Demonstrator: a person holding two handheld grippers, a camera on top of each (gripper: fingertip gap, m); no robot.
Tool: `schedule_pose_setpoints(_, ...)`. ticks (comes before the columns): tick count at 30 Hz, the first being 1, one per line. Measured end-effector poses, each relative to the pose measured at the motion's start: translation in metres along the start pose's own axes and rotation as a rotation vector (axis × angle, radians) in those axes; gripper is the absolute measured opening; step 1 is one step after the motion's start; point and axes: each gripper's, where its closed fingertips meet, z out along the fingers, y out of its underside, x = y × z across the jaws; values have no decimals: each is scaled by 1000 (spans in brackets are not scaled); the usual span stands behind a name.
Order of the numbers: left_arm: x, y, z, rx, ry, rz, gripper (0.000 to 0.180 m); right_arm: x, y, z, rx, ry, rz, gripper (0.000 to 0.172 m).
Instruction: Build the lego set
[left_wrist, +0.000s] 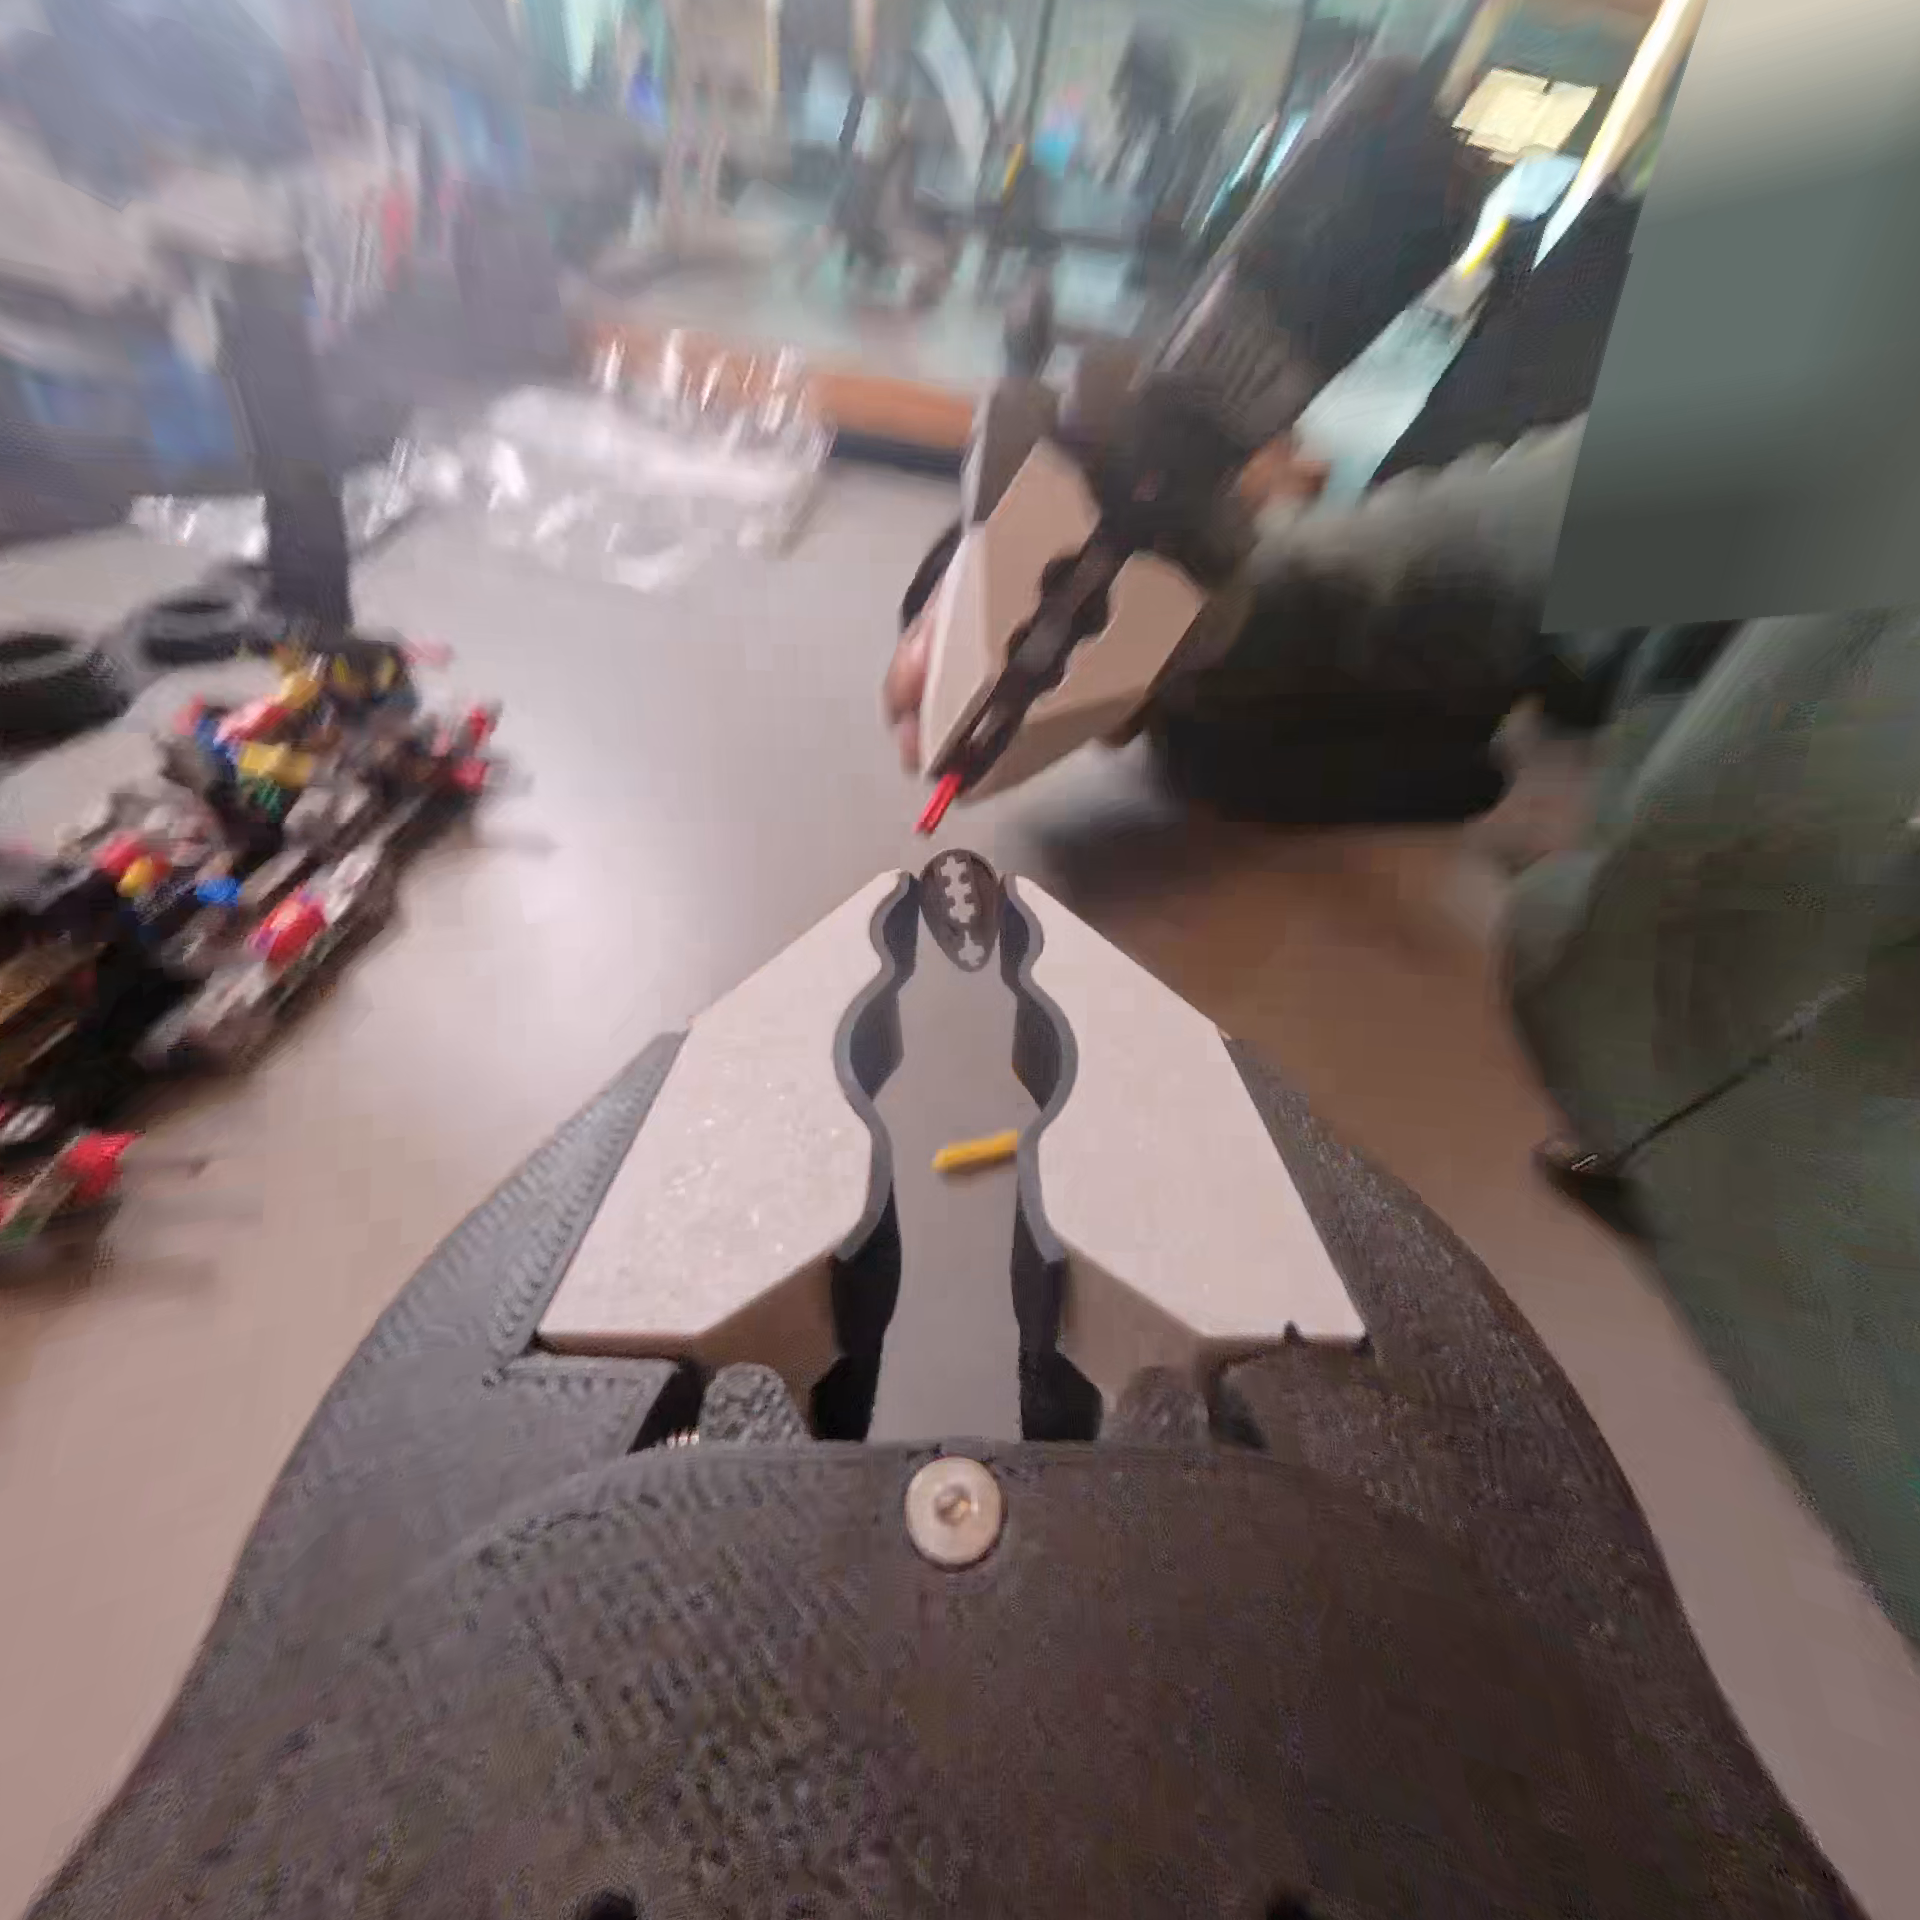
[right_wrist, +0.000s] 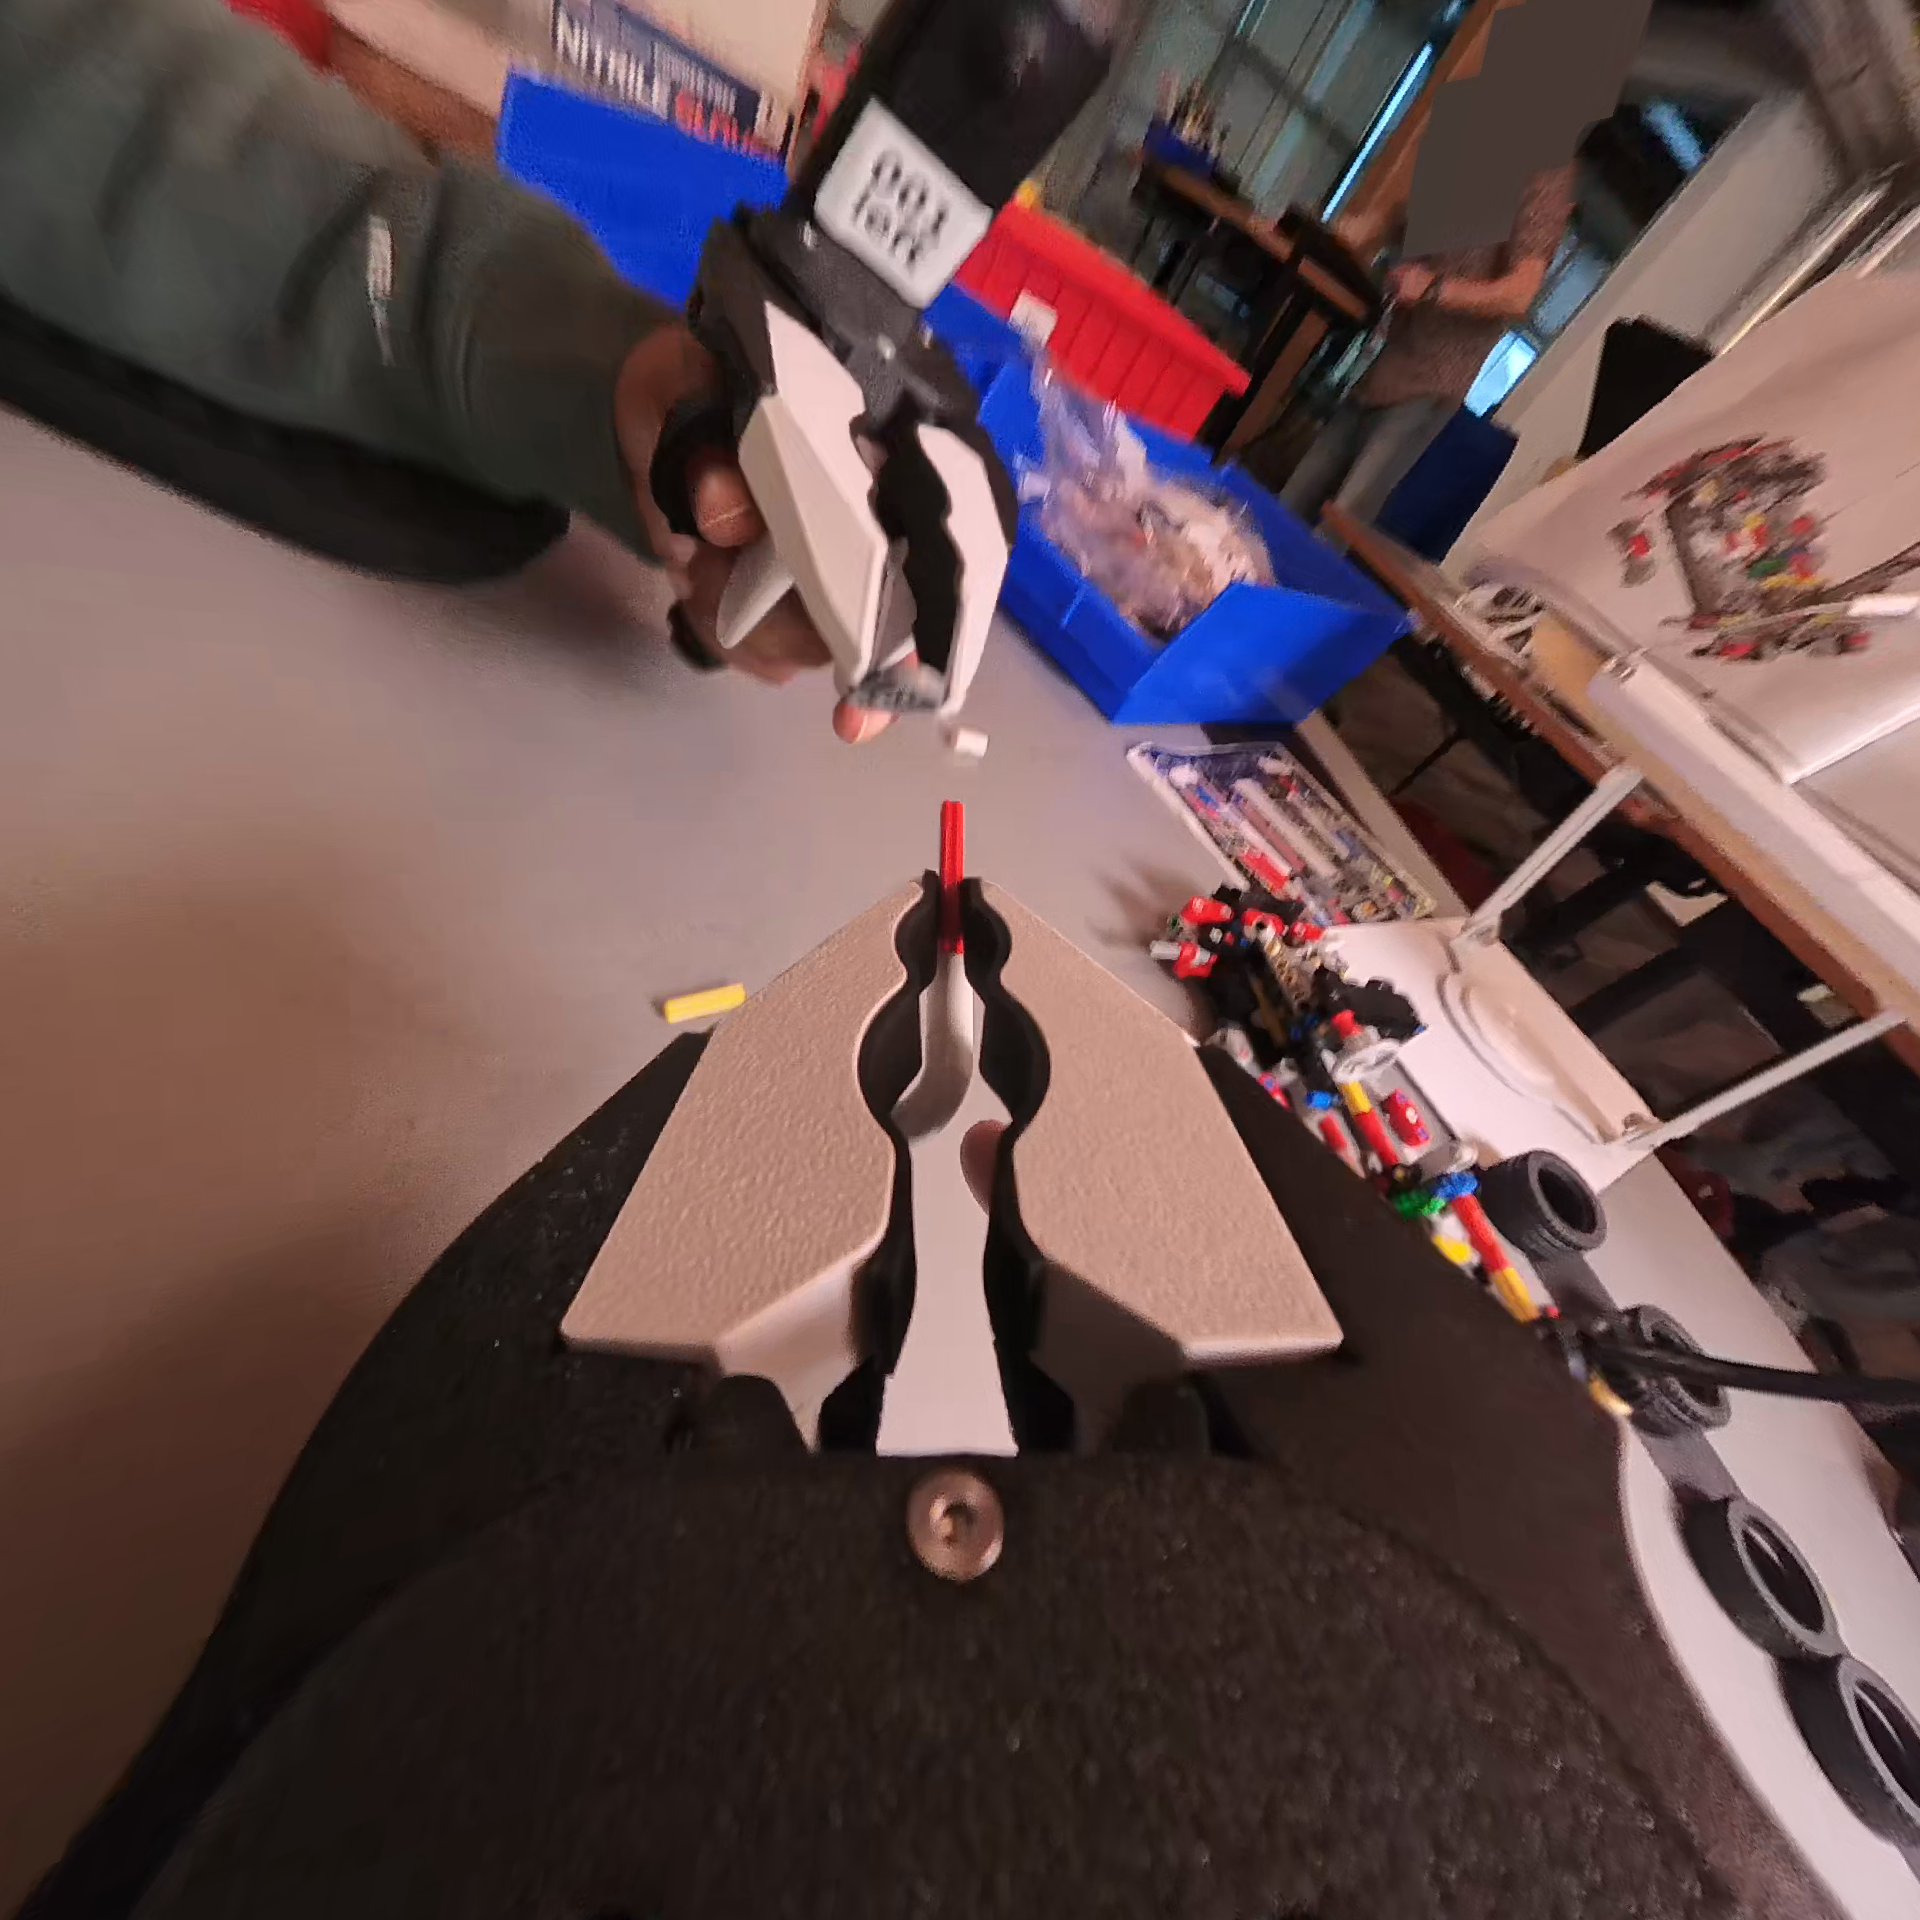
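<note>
While angled, right gripper (right_wrist: 951, 894) pinches red axle (right_wrist: 951, 847)

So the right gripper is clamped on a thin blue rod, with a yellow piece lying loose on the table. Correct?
Not quite: the rod in the right gripper is red, not blue, as the right wrist view shows. The yellow piece does lie loose on the table.

Both grippers face each other tip to tip: left gripper (left_wrist: 961, 894) nearly closed, right gripper (right_wrist: 951, 894) clamped tight.
</note>
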Motion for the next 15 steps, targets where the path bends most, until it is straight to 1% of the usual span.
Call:
schedule_pose_setpoints(1, 6, -17, -5, 111, 46, -40, 13, 2, -9, -2, 31, 14, 3, 1)
schedule_pose_setpoints(2, 8, -28, -8, 181, 72, -78, 13, 4, -16, -3, 54, 34, -2, 1)
schedule_pose_setpoints(4, 10, -37, -11, 262, 116, -159, 13, 5, -28, -6, 74, 68, -36, 1)
schedule_pose_setpoints(6, 9, -39, -8, 304, 145, -269, 13, 7, -34, -6, 65, 103, -63, 0)
schedule_pose_setpoints(10, 6, -48, 0, 412, 198, -504, 12, 10, -34, -4, 33, 137, -71, 1)
schedule_pose_setpoints(12, 4, -48, 3, 441, 210, -569, 12, 12, -35, -4, 28, 149, -65, 1)
schedule_pose_setpoints(15, 0, -47, 4, 465, 213, -625, 12, 14, -34, -4, 22, 159, -57, 1)
